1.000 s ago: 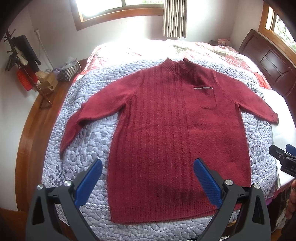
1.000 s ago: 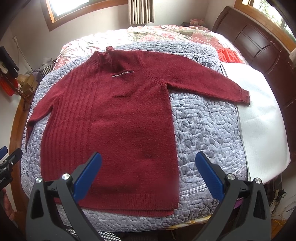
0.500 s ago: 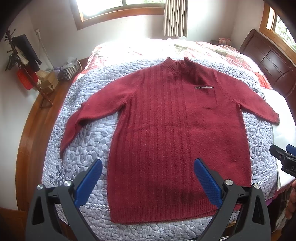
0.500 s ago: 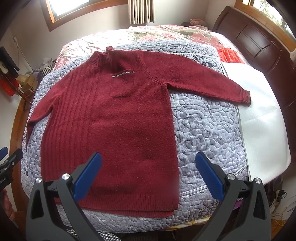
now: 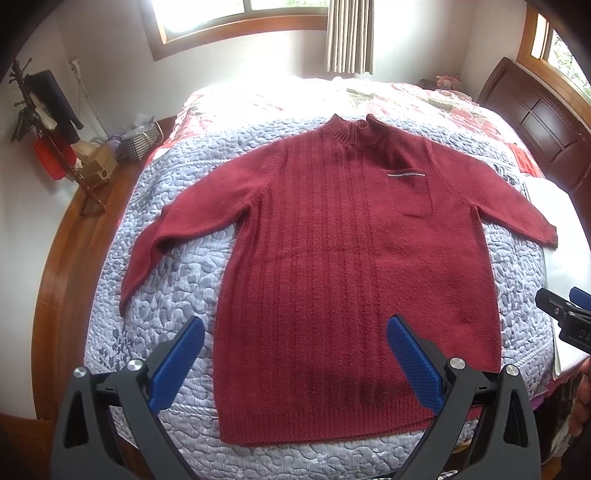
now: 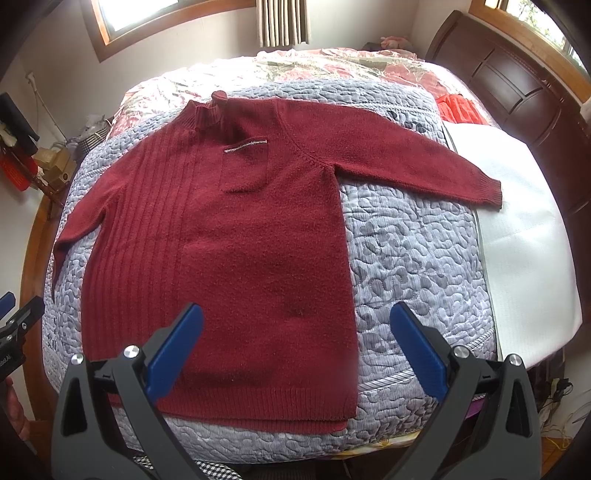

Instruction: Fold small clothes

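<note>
I have a dark red sweater [image 5: 332,266] spread flat and face up on the grey quilted bedspread [image 5: 177,266], collar toward the far edge of the bed and hem along the near edge. Both sleeves are stretched outward: one runs toward the left edge of the bedspread, the other reaches the right edge, where its cuff [image 6: 491,190] touches a white sheet [image 6: 524,236] lying beside the quilt. A chest pocket [image 6: 245,166] with a thin pale trim sits just below the collar.

My left gripper [image 5: 295,363] hangs above the near edge with its blue pads spread wide and nothing between them; it is over the hem's left half. My right gripper [image 6: 297,352] is likewise spread wide and empty, poised over the sweater's right side seam near the hem. Neither one touches the fabric.

Beyond the far edge of the quilt, a floral cover [image 6: 332,66] shows. A dark wooden headboard [image 6: 517,85] stands on the right, and a window [image 5: 236,14] is on the far wall.
</note>
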Tool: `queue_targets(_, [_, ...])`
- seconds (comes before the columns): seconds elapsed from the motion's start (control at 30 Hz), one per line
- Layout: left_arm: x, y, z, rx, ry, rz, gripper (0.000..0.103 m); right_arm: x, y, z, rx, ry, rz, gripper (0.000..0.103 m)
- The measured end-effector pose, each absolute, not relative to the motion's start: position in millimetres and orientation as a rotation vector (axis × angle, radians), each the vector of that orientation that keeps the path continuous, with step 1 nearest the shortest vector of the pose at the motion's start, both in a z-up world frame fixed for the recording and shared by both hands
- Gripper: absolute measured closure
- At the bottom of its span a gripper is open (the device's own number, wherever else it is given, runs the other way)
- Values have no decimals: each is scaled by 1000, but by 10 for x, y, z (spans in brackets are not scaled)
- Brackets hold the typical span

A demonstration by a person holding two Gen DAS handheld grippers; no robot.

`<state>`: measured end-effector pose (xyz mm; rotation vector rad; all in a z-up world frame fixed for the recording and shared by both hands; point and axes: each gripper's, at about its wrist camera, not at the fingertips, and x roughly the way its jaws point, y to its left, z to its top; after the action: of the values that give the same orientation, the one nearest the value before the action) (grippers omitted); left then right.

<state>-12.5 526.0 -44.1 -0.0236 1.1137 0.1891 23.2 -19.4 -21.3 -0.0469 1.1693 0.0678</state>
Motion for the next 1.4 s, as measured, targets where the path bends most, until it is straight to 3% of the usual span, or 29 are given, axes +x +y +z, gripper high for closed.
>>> queue_targets(0.73, [76,5126,-590,-13,1148,213,4,470,-479,-412,-10,1205,77,3])
queue_targets(1.4, [2284,3197,-1250,-15,1091,98,4,2690,-3866,-1290,268,1279,-165,3])
